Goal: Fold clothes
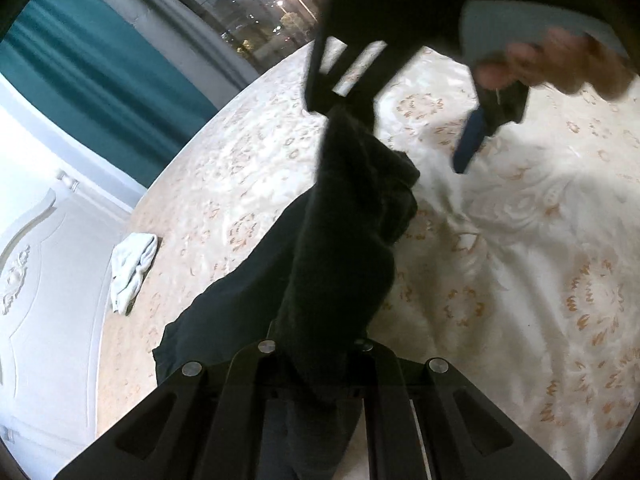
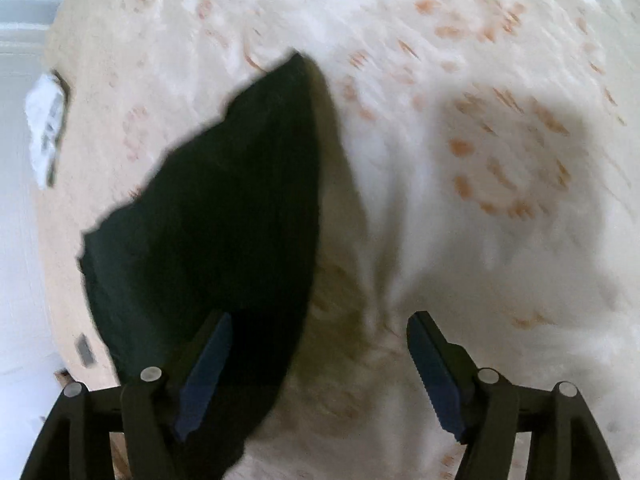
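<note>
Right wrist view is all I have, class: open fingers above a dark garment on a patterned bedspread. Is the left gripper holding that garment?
Observer: Yes, the left gripper is shut on the dark garment.
Operator: Does it lie flat there?
Observer: Only partly; a bunched length rises from that grip toward the right gripper.
Operator: What is beyond the bed?
Observer: A teal curtain hangs beside a night window.

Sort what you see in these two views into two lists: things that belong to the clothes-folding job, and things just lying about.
Job:
dark garment, pinched and lifted
left gripper, shut on it
right gripper, open, empty
bedspread, the folding surface

Lying about:
white cloth, bunched near the bed's edge
teal curtain
headboard
</note>
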Available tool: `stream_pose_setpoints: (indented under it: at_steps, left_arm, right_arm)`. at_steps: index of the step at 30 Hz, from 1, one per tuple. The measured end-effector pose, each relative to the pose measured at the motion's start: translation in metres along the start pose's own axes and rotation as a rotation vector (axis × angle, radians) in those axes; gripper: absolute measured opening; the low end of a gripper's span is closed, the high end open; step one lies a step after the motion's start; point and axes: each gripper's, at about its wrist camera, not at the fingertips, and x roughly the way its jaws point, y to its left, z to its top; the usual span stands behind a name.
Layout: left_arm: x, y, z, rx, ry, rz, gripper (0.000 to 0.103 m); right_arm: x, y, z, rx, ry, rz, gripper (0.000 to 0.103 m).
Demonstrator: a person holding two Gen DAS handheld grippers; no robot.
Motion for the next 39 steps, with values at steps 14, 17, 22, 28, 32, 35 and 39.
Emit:
stream_pose_setpoints:
  at_steps: [14,17,22,28,32,35,39]
  left_arm:
    - [-0.012,0.036,-0.006,-0.178,0.037,0.069,0.007]
    - [-0.013,0.049,-0.012,-0.246,0.07,0.101,0.007]
    - [-0.02,0.08,-0.02,-0.4,0.125,0.098,0.007]
    - [-0.02,0.136,-0.04,-0.731,0.23,-0.044,0.007]
    - [-0.015,0.176,-0.064,-0.934,0.308,-0.087,0.007]
    - [-0.014,0.201,-0.084,-1.016,0.336,-0.074,0.007]
    - [-0.013,0.229,-0.117,-1.088,0.358,-0.041,0.007]
  right_arm:
    - [0.052,0.025,0.022,-0.053,0.092,-0.047,0.01]
    - [0.044,0.049,0.013,-0.156,0.052,-0.096,0.007]
    - [0.012,0.089,0.001,-0.221,-0.08,-0.104,0.006]
    - [0.0,0.167,-0.019,-0.401,-0.18,-0.271,0.006]
    - [0.015,0.216,-0.03,-0.512,-0.17,-0.318,0.006]
    - [0.036,0.257,-0.042,-0.607,-0.167,-0.337,0.006]
    - [0.058,0.299,-0.058,-0.688,-0.143,-0.333,0.006]
